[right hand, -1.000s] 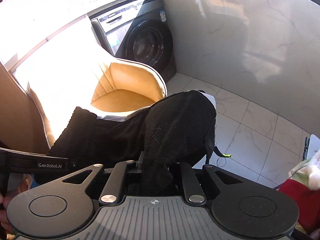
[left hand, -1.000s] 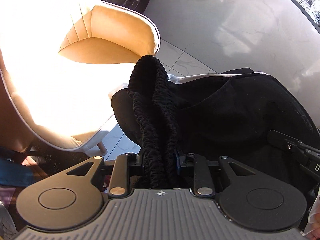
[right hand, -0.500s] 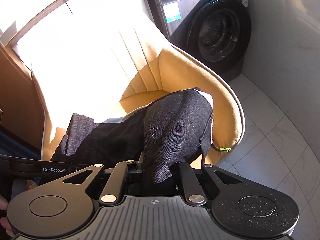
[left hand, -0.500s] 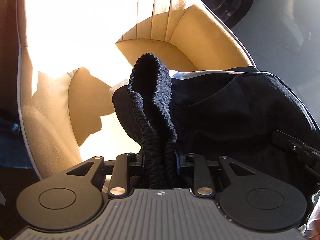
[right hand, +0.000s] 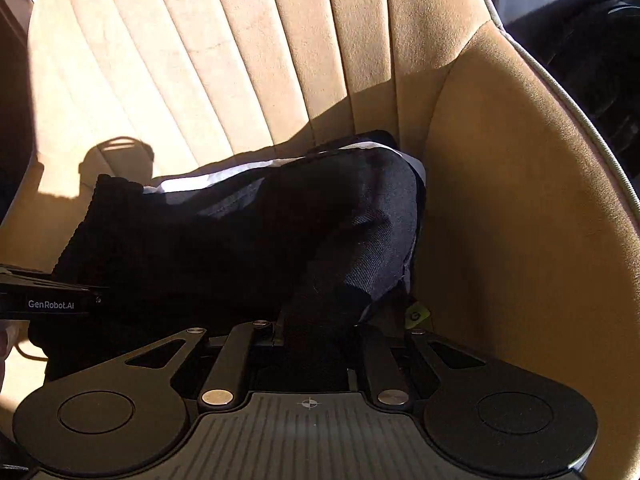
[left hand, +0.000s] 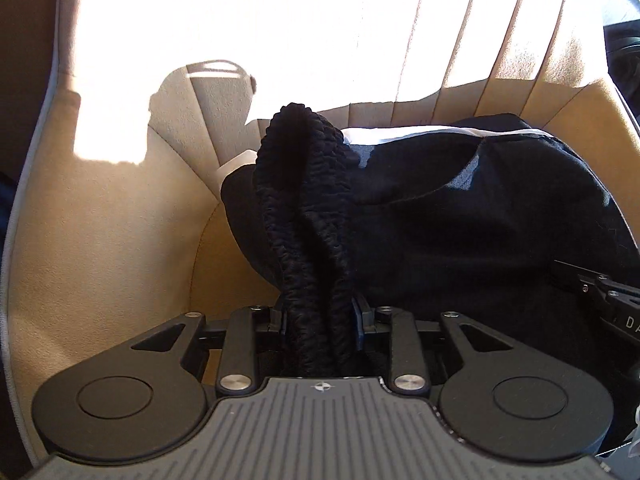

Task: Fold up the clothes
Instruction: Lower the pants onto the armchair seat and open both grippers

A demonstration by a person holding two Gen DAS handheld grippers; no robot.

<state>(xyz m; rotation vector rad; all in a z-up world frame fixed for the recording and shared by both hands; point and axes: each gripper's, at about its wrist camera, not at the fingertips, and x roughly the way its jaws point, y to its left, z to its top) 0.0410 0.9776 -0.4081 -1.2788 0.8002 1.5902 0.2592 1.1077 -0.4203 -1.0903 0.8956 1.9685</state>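
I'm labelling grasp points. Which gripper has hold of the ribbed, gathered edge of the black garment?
The left gripper: the thick ribbed band runs up from between its opening jaws. The right gripper is clamped on smooth, flat-woven cloth instead.

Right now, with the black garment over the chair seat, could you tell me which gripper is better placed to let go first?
Probably left: the left gripper, holding the garment's ribbed waistband, is already opening. The right gripper is clamped.

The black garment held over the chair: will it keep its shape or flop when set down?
The black garment probably flops: it sags between the left gripper and right gripper. Its ribbed waistband looks thicker and bunches, so likely grips well. It should settle softly onto the tan chair.
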